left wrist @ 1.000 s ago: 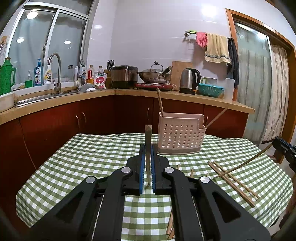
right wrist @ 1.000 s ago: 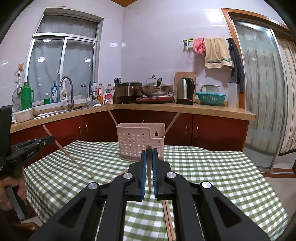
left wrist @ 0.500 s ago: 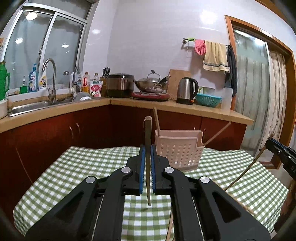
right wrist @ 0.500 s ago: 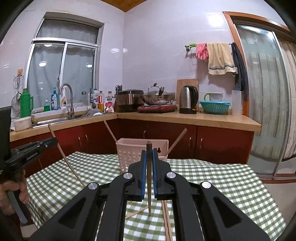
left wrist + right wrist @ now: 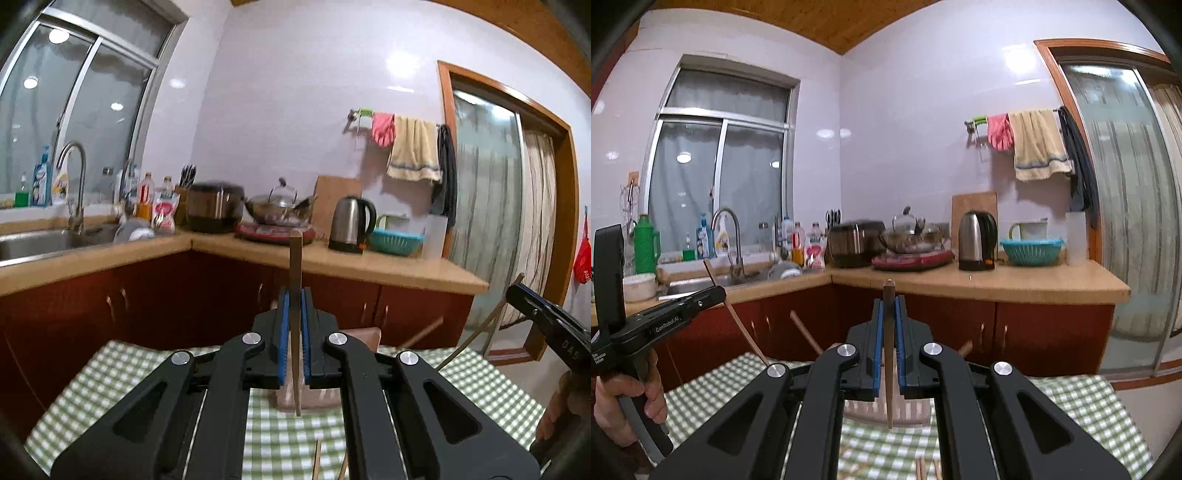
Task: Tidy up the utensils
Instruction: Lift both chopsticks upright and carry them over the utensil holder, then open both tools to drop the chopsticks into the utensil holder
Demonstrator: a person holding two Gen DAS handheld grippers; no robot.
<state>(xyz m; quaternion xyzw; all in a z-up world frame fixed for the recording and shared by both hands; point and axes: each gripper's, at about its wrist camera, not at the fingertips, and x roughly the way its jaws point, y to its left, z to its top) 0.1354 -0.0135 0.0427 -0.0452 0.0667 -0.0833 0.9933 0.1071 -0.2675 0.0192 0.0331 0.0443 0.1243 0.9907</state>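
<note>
A chopstick [image 5: 295, 314] was pinched upright between the pressed-together jaws of the left gripper [image 5: 294, 306], and a second chopstick [image 5: 888, 350] was clamped likewise by the right gripper [image 5: 888, 314]. Both were held above the checked tablecloth [image 5: 122, 369]. Just beyond, the utensil basket [image 5: 908, 411] was largely hidden. Farther off, a kettle [image 5: 977, 240] was seen on the counter [image 5: 1034, 282].
</note>
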